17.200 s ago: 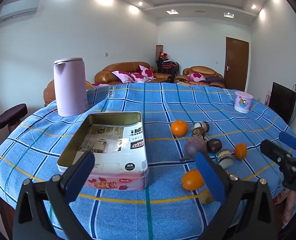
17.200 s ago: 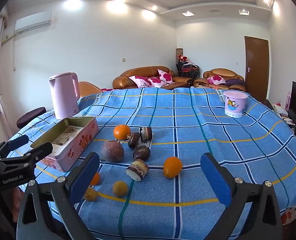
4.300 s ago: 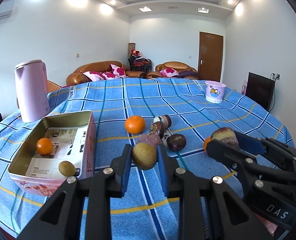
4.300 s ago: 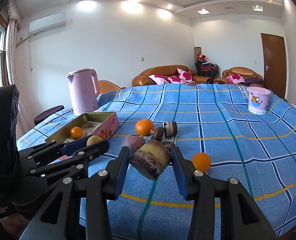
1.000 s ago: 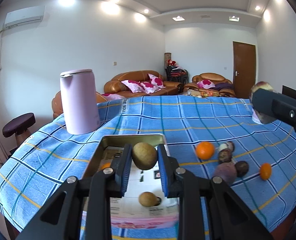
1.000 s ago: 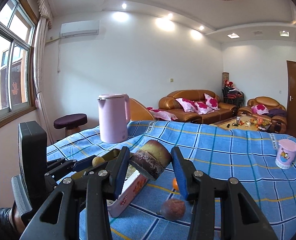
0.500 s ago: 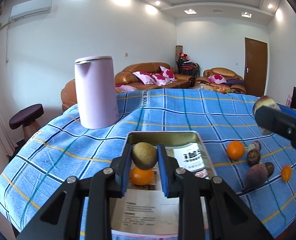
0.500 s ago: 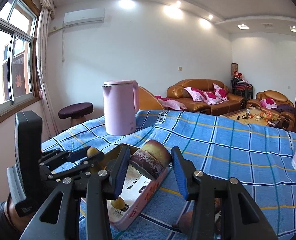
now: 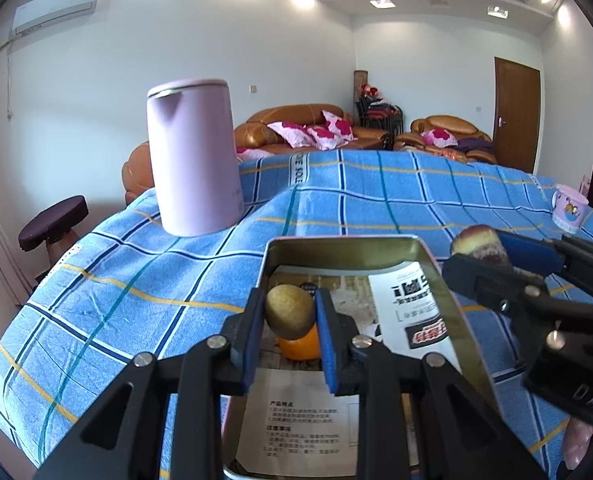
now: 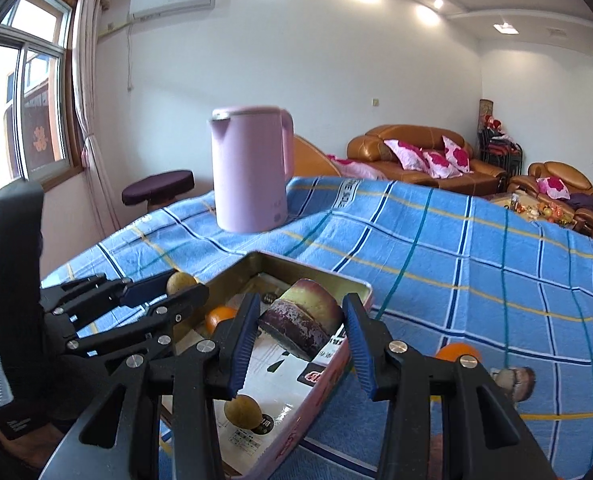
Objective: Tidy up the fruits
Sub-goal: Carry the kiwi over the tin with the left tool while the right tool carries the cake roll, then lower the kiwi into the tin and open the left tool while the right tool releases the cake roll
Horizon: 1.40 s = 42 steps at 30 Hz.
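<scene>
Home living room: leather sofas (image 9: 296, 128)

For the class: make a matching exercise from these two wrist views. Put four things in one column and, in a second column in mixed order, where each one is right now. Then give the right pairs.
Things:
1. Tan round fruit
2. Cut purple-skinned fruit
3. Orange
4. Pink kettle

Places:
A. Standing on the blue checked cloth beyond the tin
B. Clamped in the left tongs
C. Lying inside the tin
D. Clamped in the right tongs

Pairs: 1-B, 2-D, 3-C, 4-A
</scene>
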{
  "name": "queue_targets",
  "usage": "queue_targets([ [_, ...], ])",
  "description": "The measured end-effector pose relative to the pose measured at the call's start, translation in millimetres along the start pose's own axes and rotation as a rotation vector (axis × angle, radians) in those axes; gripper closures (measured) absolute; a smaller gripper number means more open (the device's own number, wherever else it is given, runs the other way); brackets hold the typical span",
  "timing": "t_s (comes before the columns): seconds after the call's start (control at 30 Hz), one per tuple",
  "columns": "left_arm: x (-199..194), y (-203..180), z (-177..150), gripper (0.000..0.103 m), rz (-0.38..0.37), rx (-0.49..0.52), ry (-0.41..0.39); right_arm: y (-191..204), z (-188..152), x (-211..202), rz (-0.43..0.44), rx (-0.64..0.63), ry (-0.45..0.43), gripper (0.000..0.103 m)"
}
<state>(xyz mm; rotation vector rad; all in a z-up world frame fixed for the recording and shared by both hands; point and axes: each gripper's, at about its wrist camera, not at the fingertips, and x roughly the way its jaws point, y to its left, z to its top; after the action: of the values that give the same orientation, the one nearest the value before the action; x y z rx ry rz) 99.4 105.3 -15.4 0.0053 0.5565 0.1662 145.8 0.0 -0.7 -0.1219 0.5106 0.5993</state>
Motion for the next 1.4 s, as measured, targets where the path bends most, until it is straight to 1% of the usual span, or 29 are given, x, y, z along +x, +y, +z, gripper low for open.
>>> queue_targets([
  [0.3,5.8,1.5,-4.7,0.076,0.007,0.013,0.024,2.0,-5.7,24.9,-0.004,-0.009,0.056,0.058],
  [0.73,14.2,4.5,-11.7,0.076,0.012,0.025,0.052,12.6,-11.7,45.3,0.014,-0.040,0.112,0.058],
  [0.83,14.6,3.2,-12.8,0.076,0.020,0.035,0.049,12.0,-11.4,46.8,0.014,-0.037,0.117,0.058],
  [0.97,13.8,5.3,-13.7,0.076,0.012,0.023,0.047,12.6,-11.2,48.4,0.014,-0.039,0.123,0.058],
  [1.2,13.8,5.1,-13.7,0.076,0.018,0.022,0.055,10.9,-10.5,51.7,0.018,-0.023,0.131,0.057],
  [1.27,13.0,4.4,-13.4,0.076,0.023,0.017,0.057,9.8,-10.3,50.9,0.014,-0.019,0.127,0.056],
  [1.37,11.2,3.9,-12.9,0.074,0.026,0.016,0.056,8.0,-10.1,48.3,0.001,-0.018,0.114,0.051],
  [1.4,10.3,3.9,-12.8,0.072,0.023,0.015,0.057,6.9,-10.0,47.4,-0.001,-0.016,0.111,0.049],
])
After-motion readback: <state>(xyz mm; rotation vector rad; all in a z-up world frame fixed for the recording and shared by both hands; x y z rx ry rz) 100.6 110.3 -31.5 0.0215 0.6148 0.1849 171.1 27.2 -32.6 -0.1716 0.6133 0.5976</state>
